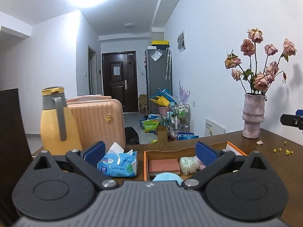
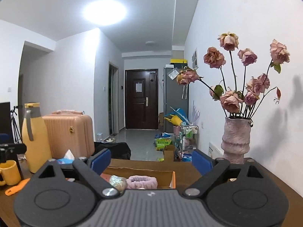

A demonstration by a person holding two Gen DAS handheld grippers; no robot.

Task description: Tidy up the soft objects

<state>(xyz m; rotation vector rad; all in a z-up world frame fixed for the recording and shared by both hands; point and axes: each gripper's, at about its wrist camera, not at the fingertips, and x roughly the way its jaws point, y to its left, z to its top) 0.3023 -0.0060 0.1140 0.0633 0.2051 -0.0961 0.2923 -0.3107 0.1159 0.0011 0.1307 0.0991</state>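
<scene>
An orange-rimmed cardboard box (image 1: pixel 145 167) stands on the wooden table. It holds a pink sponge (image 1: pixel 163 166), a clear bag of pale stuff (image 1: pixel 187 164), a pink fuzzy band (image 2: pixel 141 182) and a light blue soft thing (image 1: pixel 167 176) at its near edge. A blue tissue pack (image 1: pixel 118 163) lies left of the box. My left gripper (image 1: pixel 150 152) is open and empty, raised over the pack and box. My right gripper (image 2: pixel 151 162) is open and empty above the box (image 2: pixel 173 179).
A yellow jug (image 1: pixel 55 121) and a pink suitcase (image 1: pixel 98 121) stand at the left. A pink vase of dried roses (image 1: pixel 252 115) stands by the right wall, with petals and yellow crumbs (image 1: pixel 284 150) near it. A yellow mug (image 2: pixel 9 172) sits far left.
</scene>
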